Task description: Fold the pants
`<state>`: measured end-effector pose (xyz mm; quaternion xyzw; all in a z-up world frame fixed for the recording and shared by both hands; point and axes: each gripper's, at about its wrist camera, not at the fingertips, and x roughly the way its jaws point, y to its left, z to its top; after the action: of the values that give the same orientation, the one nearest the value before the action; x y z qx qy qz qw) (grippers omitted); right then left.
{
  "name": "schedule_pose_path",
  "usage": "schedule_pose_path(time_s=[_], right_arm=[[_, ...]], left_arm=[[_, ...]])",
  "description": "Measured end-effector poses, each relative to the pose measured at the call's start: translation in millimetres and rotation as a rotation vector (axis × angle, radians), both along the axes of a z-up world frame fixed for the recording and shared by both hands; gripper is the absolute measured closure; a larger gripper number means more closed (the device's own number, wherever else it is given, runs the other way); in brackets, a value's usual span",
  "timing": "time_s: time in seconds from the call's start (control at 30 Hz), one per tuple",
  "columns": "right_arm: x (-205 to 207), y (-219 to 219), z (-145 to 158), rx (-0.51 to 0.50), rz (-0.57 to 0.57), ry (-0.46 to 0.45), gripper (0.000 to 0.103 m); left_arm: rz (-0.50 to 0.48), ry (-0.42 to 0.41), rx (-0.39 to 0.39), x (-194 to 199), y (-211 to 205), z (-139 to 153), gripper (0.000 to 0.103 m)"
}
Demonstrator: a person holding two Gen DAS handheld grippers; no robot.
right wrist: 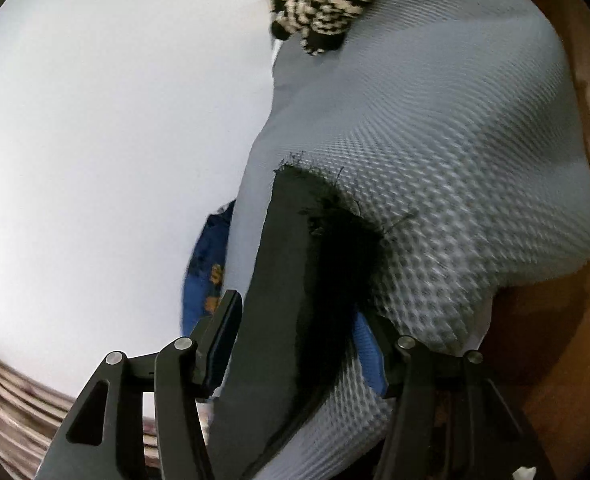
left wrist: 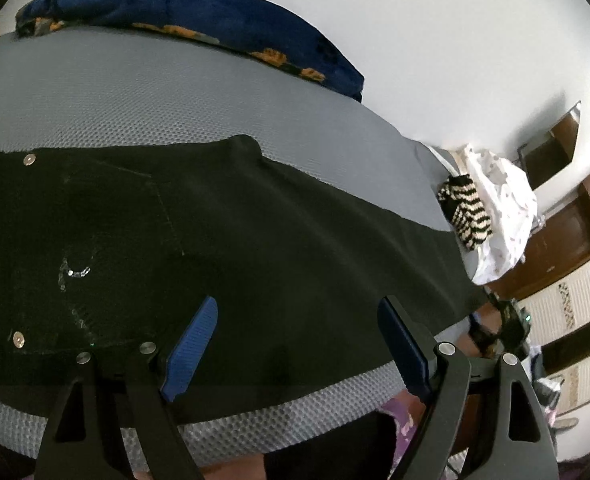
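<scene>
Black pants [left wrist: 255, 220] lie spread flat on a grey mesh mattress [left wrist: 135, 92], with metal snaps and the pocket at the left. My left gripper [left wrist: 295, 328] hovers over their near edge, its blue pads wide apart and holding nothing. In the right wrist view one black pant leg [right wrist: 295, 280] runs between the fingers of my right gripper [right wrist: 301, 312], and its frayed hem [right wrist: 319, 184] rests on the mattress [right wrist: 455, 160]. A strip of mattress shows between the left finger and the cloth. The pads do not press on the leg.
A dark blue blanket [left wrist: 199, 12] with orange prints lies along the far side by the white wall. A black-and-cream striped knit [left wrist: 465, 212] and white cloth [left wrist: 503, 208] sit at the mattress end. Brown wooden furniture [left wrist: 555, 232] stands beyond.
</scene>
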<state>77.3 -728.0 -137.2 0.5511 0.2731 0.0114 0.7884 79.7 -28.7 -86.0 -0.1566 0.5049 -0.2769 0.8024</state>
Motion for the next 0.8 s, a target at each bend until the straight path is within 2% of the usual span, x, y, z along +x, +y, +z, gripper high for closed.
schedule_pose_path(time_s=[0.07, 0.1, 0.13, 0.2, 0.27, 0.47, 0.53, 0.63, 0.8], right_arm=[[8, 7, 7, -0.107, 0.043, 0.027, 0.052], [9, 10, 8, -0.160, 0.055, 0.068, 0.074], [11, 12, 5, -0.188, 0.073, 0.120, 0.091], [7, 7, 0, -0.136, 0.055, 0.116, 0.093], [5, 12, 10, -0.172, 0.049, 0.126, 0.094], [20, 60, 84, -0.350, 0.145, 0.009, 0.094], [31, 90, 111, -0.404, 0.216, -0.032, 0.094], [46, 134, 131, -0.435, 0.311, -0.082, 0.094], [61, 244, 135, -0.440, 0.515, -0.131, 0.094]], left_arm=[[0.003, 0.017, 0.014, 2, -1, -4, 0.021], [0.009, 0.028, 0.012, 3, 0, -5, 0.021], [0.016, 0.036, 0.006, 3, 1, -6, 0.021], [0.034, 0.040, -0.007, 4, 7, -7, 0.021], [0.047, 0.033, -0.008, 4, 12, -5, 0.021], [0.072, 0.012, 0.001, 1, 39, 1, 0.021], [0.088, 0.009, -0.003, -2, 50, 2, 0.021], [0.110, 0.013, -0.020, -4, 66, 2, 0.021], [0.122, 0.006, -0.024, -8, 84, 2, 0.021]])
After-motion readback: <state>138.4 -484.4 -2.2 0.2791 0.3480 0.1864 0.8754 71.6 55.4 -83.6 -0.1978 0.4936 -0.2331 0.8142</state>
